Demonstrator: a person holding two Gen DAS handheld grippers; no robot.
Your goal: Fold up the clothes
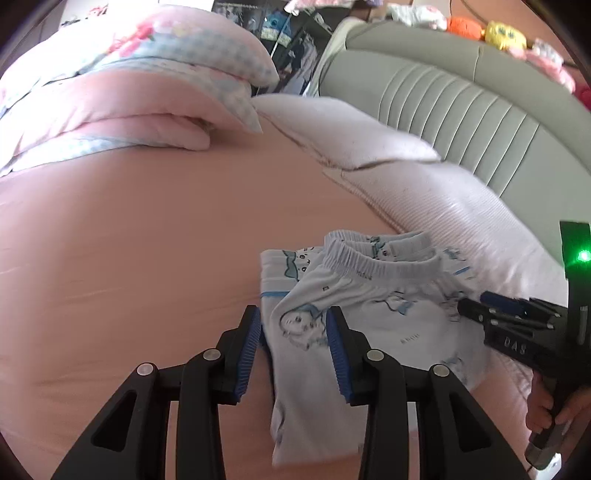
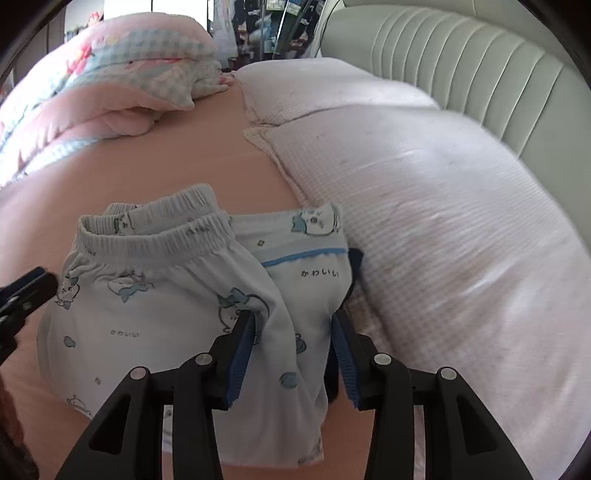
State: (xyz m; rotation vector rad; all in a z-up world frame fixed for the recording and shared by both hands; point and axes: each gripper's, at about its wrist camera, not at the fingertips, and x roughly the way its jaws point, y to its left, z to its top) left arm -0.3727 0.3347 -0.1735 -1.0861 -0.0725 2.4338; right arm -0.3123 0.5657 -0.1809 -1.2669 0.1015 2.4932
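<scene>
Lying between both parted jaws: folded pyjama shorts [image 2: 192, 295], unclamped.

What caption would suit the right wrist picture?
Open right gripper above folded cartoon-print pajamas on a pink bed sheet, beside a white pillow.

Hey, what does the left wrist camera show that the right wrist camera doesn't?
Only the left wrist view: plush toys behind the headboard, and the right hand-held gripper with its green light.
Only the right wrist view: the printed lettering on the garment.
Both: the light blue pyjama clothes on the pink sheet, pillows, and the folded quilt.
</scene>
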